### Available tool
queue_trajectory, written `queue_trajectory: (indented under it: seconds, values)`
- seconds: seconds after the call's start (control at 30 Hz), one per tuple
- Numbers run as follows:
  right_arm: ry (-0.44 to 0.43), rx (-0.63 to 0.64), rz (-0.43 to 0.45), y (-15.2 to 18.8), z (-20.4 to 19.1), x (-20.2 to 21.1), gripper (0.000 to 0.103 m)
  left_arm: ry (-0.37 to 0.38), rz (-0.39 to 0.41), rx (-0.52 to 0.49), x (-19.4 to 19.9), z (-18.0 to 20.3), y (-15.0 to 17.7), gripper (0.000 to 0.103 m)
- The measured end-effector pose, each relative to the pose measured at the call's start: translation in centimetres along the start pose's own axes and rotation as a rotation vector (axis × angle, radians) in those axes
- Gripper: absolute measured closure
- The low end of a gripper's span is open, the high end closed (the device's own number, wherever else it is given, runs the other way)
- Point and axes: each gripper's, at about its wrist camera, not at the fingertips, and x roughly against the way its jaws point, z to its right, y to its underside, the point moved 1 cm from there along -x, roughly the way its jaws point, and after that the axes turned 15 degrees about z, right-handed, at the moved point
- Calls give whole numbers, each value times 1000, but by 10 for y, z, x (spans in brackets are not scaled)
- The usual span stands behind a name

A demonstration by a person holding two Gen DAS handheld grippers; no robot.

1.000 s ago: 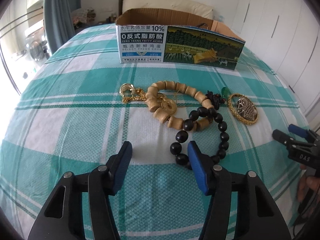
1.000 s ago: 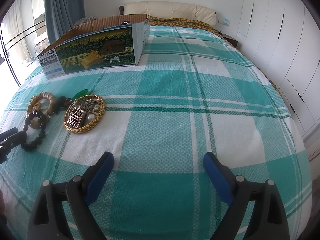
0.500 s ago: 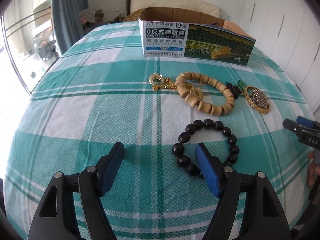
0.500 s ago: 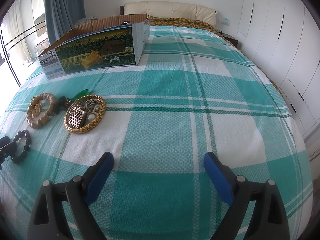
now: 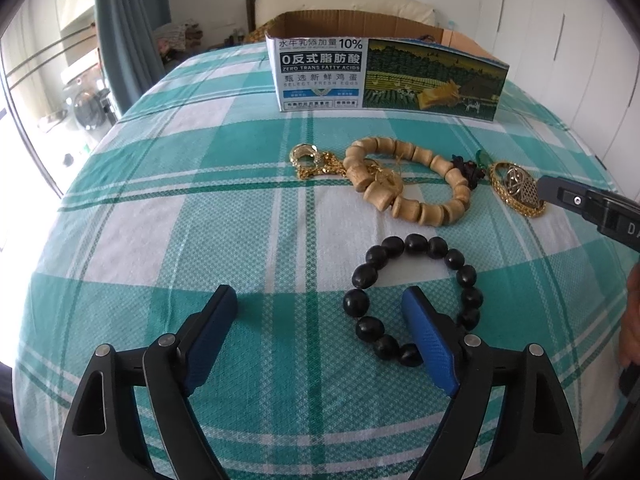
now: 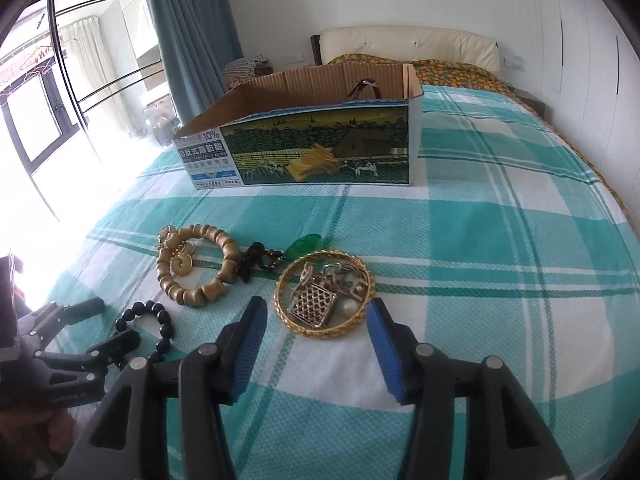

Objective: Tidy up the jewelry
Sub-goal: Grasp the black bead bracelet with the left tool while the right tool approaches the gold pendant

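A black bead bracelet (image 5: 414,243) lies on the checked bedspread, apart from the other pieces. My left gripper (image 5: 318,300) is over its near side with the right pad inside the ring; its jaws are opening and nothing is pinched. Further back lie a wooden bead bracelet (image 5: 408,184) and a gold chain with a ring (image 5: 312,160). A gold bangle (image 6: 320,334) holding silver charms sits just beyond my right gripper (image 6: 316,308). The right jaws are closing on either side of the bangle, and the pads do not press it. The black bracelet (image 6: 162,318) shows beside the left fingers (image 6: 100,320).
An open cardboard box (image 6: 300,152) stands further up the bed. A green pendant (image 6: 304,244) and a dark knot (image 6: 252,264) lie between the wooden bracelet and the bangle. Windows and a curtain are on the left, white wardrobes on the right.
The black bracelet was dragged out of the pile toward the near side, and the left jaws widened off it. The right gripper swung left to the gold bangle and its jaws narrowed.
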Motion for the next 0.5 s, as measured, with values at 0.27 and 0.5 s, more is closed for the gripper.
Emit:
queue_trajectory:
  seconds: [0.27, 0.5]
  values:
    - [60, 23, -70, -3, -4, -34, 72, -1, -2, 1, -1, 0, 0, 16]
    - [53, 60, -18, 1, -8, -20, 73, 1, -2, 1, -1, -1, 0, 15]
